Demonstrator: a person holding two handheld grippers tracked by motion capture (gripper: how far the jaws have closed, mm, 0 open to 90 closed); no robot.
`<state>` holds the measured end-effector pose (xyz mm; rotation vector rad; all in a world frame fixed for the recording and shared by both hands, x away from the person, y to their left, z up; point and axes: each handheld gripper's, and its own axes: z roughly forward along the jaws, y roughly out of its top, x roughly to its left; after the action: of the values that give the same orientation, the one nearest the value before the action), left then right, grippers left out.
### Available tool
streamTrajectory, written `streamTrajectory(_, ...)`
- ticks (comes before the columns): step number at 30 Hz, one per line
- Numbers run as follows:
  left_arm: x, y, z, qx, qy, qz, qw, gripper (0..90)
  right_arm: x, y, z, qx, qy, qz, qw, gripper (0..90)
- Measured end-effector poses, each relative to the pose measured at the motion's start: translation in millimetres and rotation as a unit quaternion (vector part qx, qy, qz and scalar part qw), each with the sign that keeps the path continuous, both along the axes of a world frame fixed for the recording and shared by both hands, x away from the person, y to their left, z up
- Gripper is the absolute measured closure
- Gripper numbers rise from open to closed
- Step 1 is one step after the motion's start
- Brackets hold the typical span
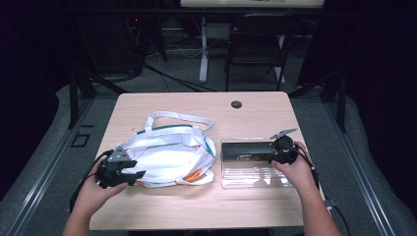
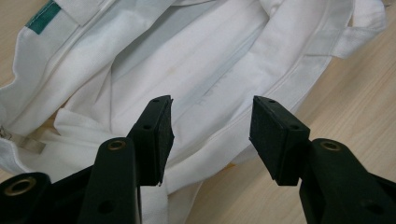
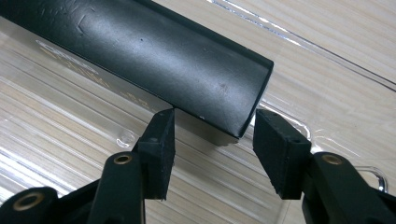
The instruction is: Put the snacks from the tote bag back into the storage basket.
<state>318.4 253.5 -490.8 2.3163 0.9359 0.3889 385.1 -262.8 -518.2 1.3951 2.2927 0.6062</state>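
1. Black bar [image 1: 247, 150] lies inside a clear plastic tray [image 1: 246, 179], right of centre in the high view, along the tray's upper wall. Probably parked against that wall so it cannot roll.
2. Long axis of the bar runs left to right across the high view, parallel to the table's [image 1: 196, 206] near edge. In the right gripper view [image 3: 140, 46] it slants from upper left down to lower right, its cut end facing the lower right, towards the jaws.
3. Right gripper [image 1: 284, 149] sits at the bar's right end, at centre right of the high view. Its jaws stand fairly wide, one on either side of that end (pads not pressing on it, a gap visible on each side). Nothing held. Judged a line-up for an end grip, coming in along the bar's axis.
4. Left gripper [image 1: 129, 174] rests at the lower left edge of the white cloth bag [image 1: 169, 155], left of centre in the high view. Jaws well apart over the fabric, gripping nothing.
5. Bag [image 2: 187, 70] lies flat and crumpled, its handle loop [image 1: 179, 118] trailing towards the top of the frame; something orange [image 1: 194, 174] peeks out at its lower edge. Left gripper likely placed to catch a fold and hold the mouth open for the bar.
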Motion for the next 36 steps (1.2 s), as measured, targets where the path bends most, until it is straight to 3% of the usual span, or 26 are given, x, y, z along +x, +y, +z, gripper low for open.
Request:
streamTrajectory(14, 0.3, 0.6, 0.3, -0.001, -0.002, 0.000, 1.0000, 48.9, -0.7, -2.3, 1.7, 0.009, 0.005, -0.003, 0.9999, 48.3)
streamTrajectory(23, 3.5, -2.6, 1.0, -0.002, -0.003, -0.005, 1.0000, 48.7, -8.6, -4.4, 11.4, 0.013, 0.001, -0.001, 0.9999, 49.1)
streamTrajectory(36, 9.4, -10.3, 2.7, -0.003, -0.004, -0.015, 0.9999, 48.7, -26.6, -1.5, 29.2, 0.029, 0.006, 0.013, 0.9995, 59.3)
